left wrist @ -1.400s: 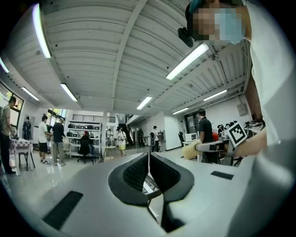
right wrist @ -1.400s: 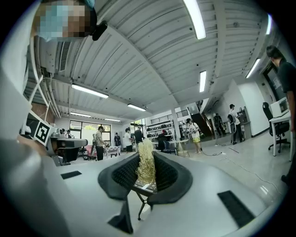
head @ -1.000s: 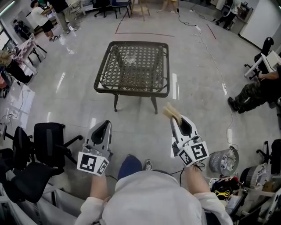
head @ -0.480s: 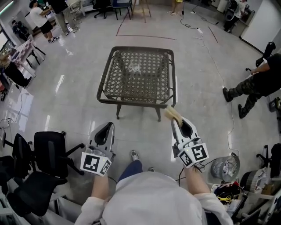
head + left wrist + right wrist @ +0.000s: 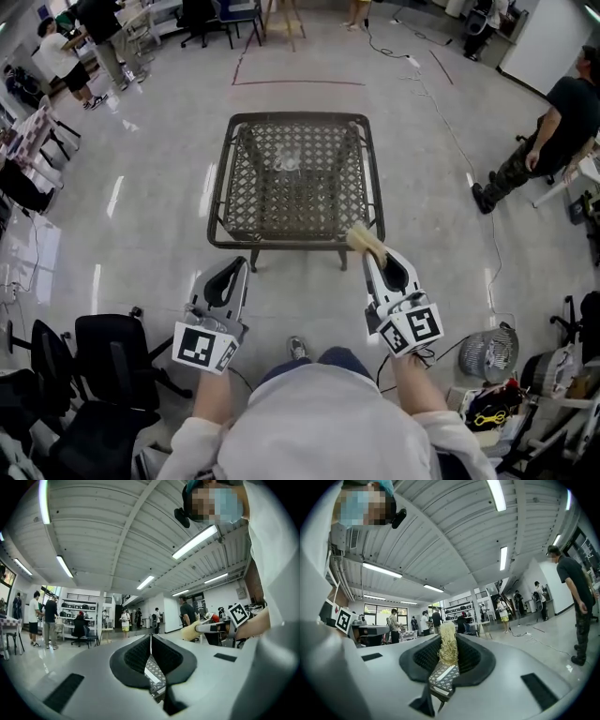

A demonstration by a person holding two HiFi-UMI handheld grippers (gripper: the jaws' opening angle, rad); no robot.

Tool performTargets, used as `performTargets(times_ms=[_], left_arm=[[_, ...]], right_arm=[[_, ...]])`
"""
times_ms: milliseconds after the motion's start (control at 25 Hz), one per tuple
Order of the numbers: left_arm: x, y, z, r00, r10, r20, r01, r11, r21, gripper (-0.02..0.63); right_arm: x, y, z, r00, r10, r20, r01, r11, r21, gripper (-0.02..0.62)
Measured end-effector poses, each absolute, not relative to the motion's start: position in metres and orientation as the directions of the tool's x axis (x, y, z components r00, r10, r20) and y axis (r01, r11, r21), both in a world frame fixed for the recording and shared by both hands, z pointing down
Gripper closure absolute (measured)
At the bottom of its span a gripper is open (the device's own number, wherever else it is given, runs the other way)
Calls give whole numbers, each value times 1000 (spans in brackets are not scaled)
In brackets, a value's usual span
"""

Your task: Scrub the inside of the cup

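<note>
A clear glass cup stands on the far half of a dark wicker table, well ahead of both grippers. My right gripper is shut on a pale yellow fibrous scrubber, which sticks out past its tips. In the right gripper view the scrubber rises between the closed jaws of the right gripper. My left gripper is held level at the left, shut and empty. The left gripper view shows its jaws pressed together, with the scrubber off to the right.
Black office chairs stand at the near left. A small fan and clutter sit at the near right. A person stands at the far right, with others at the far left. Cables run across the floor behind the table.
The table and cup have drawn nearer and lower in the head view. The person at the right has moved. Both grippers keep their pose, the right one still holding the scrubber.
</note>
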State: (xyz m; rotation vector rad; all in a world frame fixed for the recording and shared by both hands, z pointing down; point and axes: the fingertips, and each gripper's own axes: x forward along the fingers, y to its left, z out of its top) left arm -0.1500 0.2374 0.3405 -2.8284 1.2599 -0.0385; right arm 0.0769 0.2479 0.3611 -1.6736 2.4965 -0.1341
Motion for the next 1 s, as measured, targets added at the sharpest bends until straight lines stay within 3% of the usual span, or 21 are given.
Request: performTargets(times_ms=[400,1000], left_arm=[[-126,185,341,690,-724,-1,-723,-689,-45,571],[-76,103,353,616,-788,8,-787,-616,-38,571]], right_arm=[[94,198,353,-371,-926,-64,-917,376,-131,508],[139,94,357,-468,-882,-56,-871,471,-141,509]])
